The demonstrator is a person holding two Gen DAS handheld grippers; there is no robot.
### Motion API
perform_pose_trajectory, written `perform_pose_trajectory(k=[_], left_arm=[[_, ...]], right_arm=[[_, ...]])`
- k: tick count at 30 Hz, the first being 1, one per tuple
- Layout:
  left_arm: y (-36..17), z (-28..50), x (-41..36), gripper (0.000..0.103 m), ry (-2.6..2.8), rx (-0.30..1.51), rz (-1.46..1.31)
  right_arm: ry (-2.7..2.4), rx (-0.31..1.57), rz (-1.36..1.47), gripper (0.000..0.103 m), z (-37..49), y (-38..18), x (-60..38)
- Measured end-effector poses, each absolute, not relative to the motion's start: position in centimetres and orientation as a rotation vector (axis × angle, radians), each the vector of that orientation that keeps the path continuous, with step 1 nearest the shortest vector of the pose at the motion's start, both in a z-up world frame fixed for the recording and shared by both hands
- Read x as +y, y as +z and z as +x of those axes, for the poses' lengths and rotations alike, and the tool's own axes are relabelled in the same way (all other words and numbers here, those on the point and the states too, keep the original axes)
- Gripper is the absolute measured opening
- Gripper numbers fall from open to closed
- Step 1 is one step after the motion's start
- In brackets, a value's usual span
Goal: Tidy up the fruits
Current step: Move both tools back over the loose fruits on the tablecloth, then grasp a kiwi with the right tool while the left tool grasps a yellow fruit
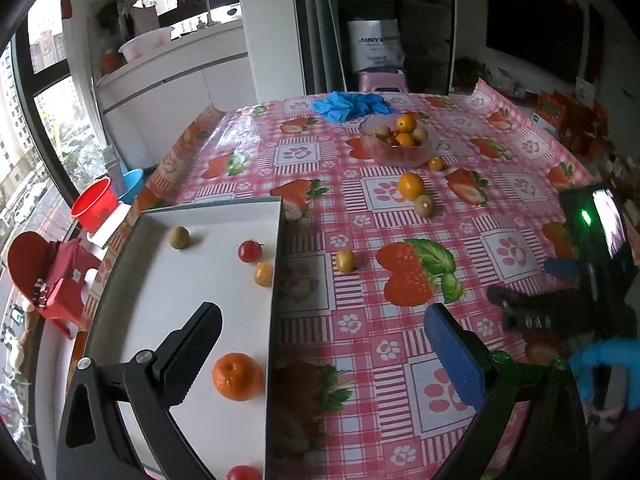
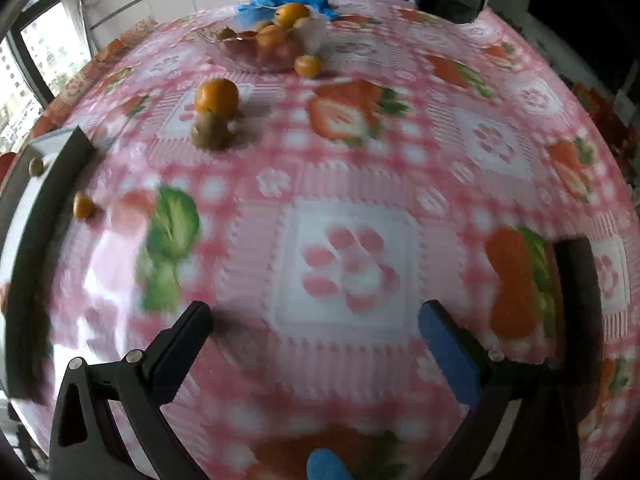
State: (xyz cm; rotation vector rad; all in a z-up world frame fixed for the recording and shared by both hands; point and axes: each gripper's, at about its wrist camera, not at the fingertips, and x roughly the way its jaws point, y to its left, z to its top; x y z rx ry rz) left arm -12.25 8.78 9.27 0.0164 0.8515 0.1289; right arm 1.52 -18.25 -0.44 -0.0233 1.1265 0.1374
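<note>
left gripper (image 1: 320, 332) jaws wide and empty over tray edge, right gripper (image 2: 316, 328) jaws wide above tablecloth (image 2: 400, 168), mandarin (image 1: 237, 376) in white tray (image 1: 200, 216), loose orange (image 1: 411, 185) and kiwi (image 1: 423, 205) mid-table, fruit bowl (image 1: 396, 152) beyond

The tablecloth (image 1: 400, 240) is pink-and-white gingham with red strawberries, green leaves and pink flower squares; the tray (image 1: 192, 280) is white inside with a dark grey rim; the mandarin (image 1: 237, 376) is orange; the cherry tomato (image 1: 250, 251) red; the gloves (image 1: 348, 105) blue; the bowl (image 1: 396, 148) clear pinkish.
</note>
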Motion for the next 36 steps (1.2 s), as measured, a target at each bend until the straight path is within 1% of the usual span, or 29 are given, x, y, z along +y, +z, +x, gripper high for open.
perform_pose_trajectory(k=[4, 6, 8, 9, 10, 11, 12, 13, 14, 21, 29, 36], left_arm=[[8.8, -12.7, 10.2, 0.101, 0.131, 0.87, -0.029], [8.8, -13.3, 10.9, 0.101, 0.132, 0.877, -0.039], [9.1, -13.9, 11.7, 0.101, 0.143, 0.88, -0.03], [9.3, -14.2, 12.1, 0.101, 0.149, 0.877, -0.025], [9.6, -14.5, 12.5, 0.101, 0.154, 0.873, -0.024], [10.0, -14.7, 13.0, 0.101, 0.158, 0.869, -0.025], [10.2, -14.8, 13.3, 0.101, 0.162, 0.867, -0.027], [10.5, -14.8, 13.6, 0.101, 0.162, 0.867, -0.03], [10.7, -14.6, 13.7, 0.101, 0.161, 0.867, -0.03], [10.2, -11.7, 10.9, 0.101, 0.091, 0.872, -0.017], [5.9, -5.2, 6.5, 0.101, 0.077, 0.918, 0.02], [2.2, -1.9, 7.2, 0.101, 0.156, 1.021, -0.024]], right_arm=[[0.193, 1.08, -0.025, 0.102, 4.6, -0.2, -15.1], [0.183, 1.062, -0.03, 0.097, 6.1, -0.3, -13.7], [0.168, 1.038, -0.051, 0.087, 7.2, -0.4, -12.8], [0.159, 1.03, -0.059, 0.083, 7.4, -0.4, -12.5], [0.153, 1.02, -0.068, 0.077, 7.6, -0.3, -12.1], [0.157, 1.009, -0.062, 0.067, 7.8, -0.3, -11.9], [0.154, 1.002, -0.059, 0.061, 7.9, -0.2, -11.9], [0.157, 0.996, -0.052, 0.043, 8.0, -0.1, -12.0], [0.168, 0.996, -0.035, 0.03, 8.2, 0.1, -12.3], [0.22, 0.986, 0.06, 0.03, 4.5, 0.9, -16.0], [0.243, 0.958, 0.135, 0.03, -2.8, 2.6, -19.7], [0.275, 0.929, 0.195, 0.03, -6.5, 3.7, -20.9]])
